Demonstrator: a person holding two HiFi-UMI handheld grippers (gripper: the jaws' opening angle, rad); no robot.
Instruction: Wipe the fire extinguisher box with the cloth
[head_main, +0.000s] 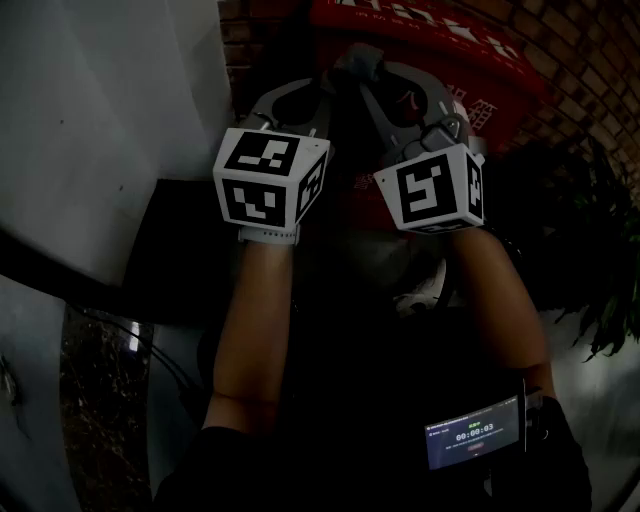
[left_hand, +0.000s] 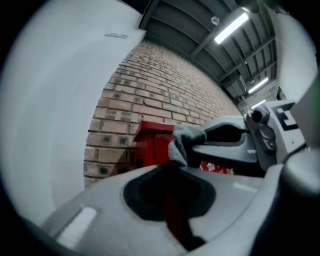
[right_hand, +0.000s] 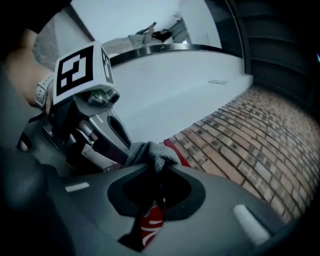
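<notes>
There is one fire extinguisher box (head_main: 420, 40), a red, flat-faced metal case with pale lettering, set against a rough brick wall (left_hand: 165, 85). In front of the box are two grippers, each on a bare forearm and each carrying one white cube with black square markers, so two cubes (head_main: 268, 178) in all. There is one cloth (head_main: 358, 62), grey, soft and bunched into a small wad, lying right against the box's upper front. The right gripper (head_main: 372, 78) has its fingers clenched on that wad. The left gripper (head_main: 318, 92), just beside it on the side of the box away from the plant, has its smooth grey fingers drawn together with only a thin slit between them and nothing held there. A plain white wall (head_main: 90, 120) runs off to the left of the box, and one dark leafy plant (head_main: 590, 250) crowds in on its right. One small lit screen (head_main: 473, 434) is strapped to the right forearm, well below the box. Two strip lights (left_hand: 231, 27) glow on the ceiling above it.
</notes>
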